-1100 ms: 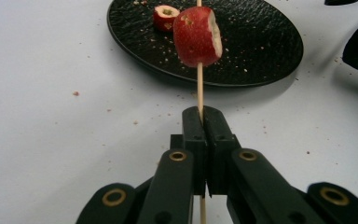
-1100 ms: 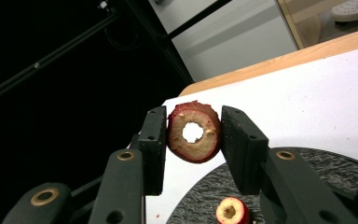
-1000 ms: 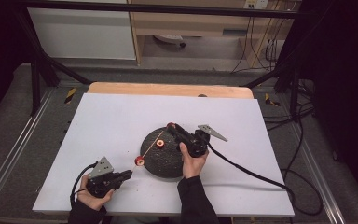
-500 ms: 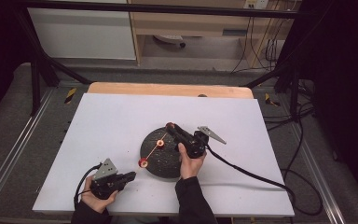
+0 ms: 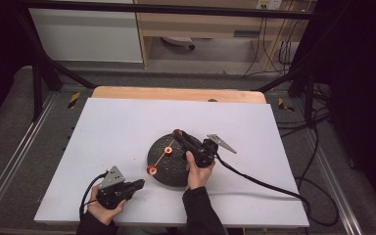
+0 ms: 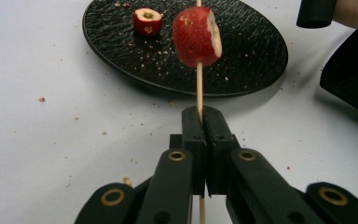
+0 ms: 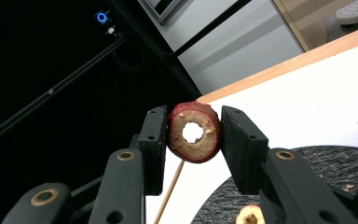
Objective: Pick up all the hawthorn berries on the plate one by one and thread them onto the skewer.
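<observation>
A: Black jaws first. The left gripper (image 6: 200, 116) is pressed together on a thin wooden skewer (image 6: 199, 86), low in the left gripper view, with the stick running straight up the middle of the frame.

B: And on the stick?

A: A red fruit piece (image 6: 196, 36), cored and cut flat on one side, threaded on near the top centre, clear of the jaws. Behind it, across the upper half, lies a black textured plate (image 6: 261, 56) scattered with crumbs, and a second small red piece (image 6: 147, 21) sits on it at upper left.

B: The other hand?

A: The right gripper (image 7: 193, 135) is clamped on a red ring of fruit (image 7: 194, 132) at the centre of the right gripper view (pale flesh, a round hole through the middle). The skewer shows just below the ring, slanting down to the bottom edge; whether it touches the ring I cannot tell.

B: From above?

A: In the high view the right gripper (image 5: 178, 134) is over the plate (image 5: 174, 174) at mid-frame, the left gripper (image 5: 139, 183) at lower left, above the white bench (image 5: 112, 127). The skewer (image 5: 160, 159) slants between them.
</observation>
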`<action>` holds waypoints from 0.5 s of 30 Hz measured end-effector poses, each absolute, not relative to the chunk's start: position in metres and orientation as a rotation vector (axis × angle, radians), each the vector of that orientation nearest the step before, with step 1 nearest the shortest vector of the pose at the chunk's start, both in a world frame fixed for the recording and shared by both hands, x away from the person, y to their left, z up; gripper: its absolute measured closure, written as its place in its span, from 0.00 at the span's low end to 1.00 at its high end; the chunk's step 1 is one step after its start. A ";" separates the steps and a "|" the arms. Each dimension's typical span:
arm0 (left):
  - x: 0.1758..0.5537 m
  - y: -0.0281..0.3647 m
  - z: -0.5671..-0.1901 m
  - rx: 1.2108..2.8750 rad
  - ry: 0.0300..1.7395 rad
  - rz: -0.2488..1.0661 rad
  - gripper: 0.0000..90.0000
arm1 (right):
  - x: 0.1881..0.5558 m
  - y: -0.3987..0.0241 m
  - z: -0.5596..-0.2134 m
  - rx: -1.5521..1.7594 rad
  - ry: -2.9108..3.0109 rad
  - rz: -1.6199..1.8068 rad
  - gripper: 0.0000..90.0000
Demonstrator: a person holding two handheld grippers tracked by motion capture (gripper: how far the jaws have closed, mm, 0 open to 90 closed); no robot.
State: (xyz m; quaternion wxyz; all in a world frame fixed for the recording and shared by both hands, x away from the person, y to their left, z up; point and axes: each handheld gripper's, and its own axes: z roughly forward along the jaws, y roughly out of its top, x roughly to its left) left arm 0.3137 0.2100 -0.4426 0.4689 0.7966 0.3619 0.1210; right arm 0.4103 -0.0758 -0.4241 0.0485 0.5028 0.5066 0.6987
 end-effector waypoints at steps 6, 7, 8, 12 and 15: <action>0.313 0.204 -0.443 1.935 0.902 0.294 0.98 | 0.409 -0.074 -0.426 1.541 1.530 2.149 0.70; 0.312 0.203 -0.443 1.929 0.906 0.295 0.98 | 0.409 -0.074 -0.426 1.538 1.526 2.149 0.70; 0.312 0.202 -0.443 1.923 0.909 0.296 0.98 | 0.409 -0.074 -0.426 1.539 1.523 2.152 0.70; 0.310 0.195 -0.443 1.909 0.926 0.306 0.98 | 0.408 -0.073 -0.427 1.545 1.520 2.162 0.70; 0.309 0.190 -0.443 1.894 0.939 0.314 0.98 | 0.408 -0.073 -0.428 1.540 1.524 2.164 0.70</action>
